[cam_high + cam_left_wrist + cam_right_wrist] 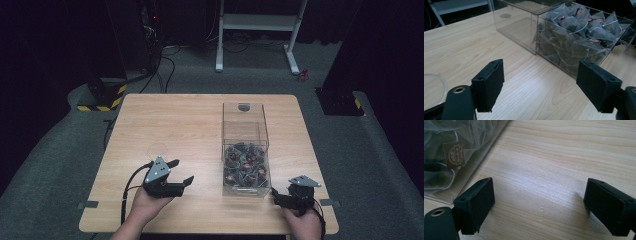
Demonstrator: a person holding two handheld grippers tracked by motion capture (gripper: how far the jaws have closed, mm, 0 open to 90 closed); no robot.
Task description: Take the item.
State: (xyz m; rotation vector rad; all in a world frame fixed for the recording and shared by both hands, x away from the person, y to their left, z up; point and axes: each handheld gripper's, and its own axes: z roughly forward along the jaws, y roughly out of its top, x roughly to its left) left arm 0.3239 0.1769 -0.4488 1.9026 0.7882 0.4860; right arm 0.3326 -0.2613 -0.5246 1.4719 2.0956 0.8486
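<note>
High view: wooden tabletop (165, 115) carries a clear two-compartment box (245, 150), right of centre, running from mid-table toward the near edge. Far compartment empty, near compartment packed with pyramid tea bags (245, 165). Left gripper (181, 171) sits near the near-left part of the tabletop, held in the left hand (145, 202), jaws spread wide with nothing between them, pointing right toward the box but well apart from it. Right gripper (276, 192) is at the near-right corner, in the right hand (302, 222), just beside the box's near-right corner; from above its jaw gap is hard to read. Right gripper view settles that: right gripper (537, 205) has jaws released, wide apart, bare wood between them, box wall (477, 157) at upper left with a brown printed tag (455, 153) pressed against the inside, a detail too small to make out from above. Left gripper view: left gripper (540, 85) open over bare wood, box (524, 30) ahead, tea bags (579, 32) heaped in the right-hand compartment as seen here, mesh, strings and dark tags visible. It also catches a clear curved rim (439, 82) at its left edge, barely a faint ring on the tabletop left of centre in the high view (158, 149); cannot tell what it is.
</note>
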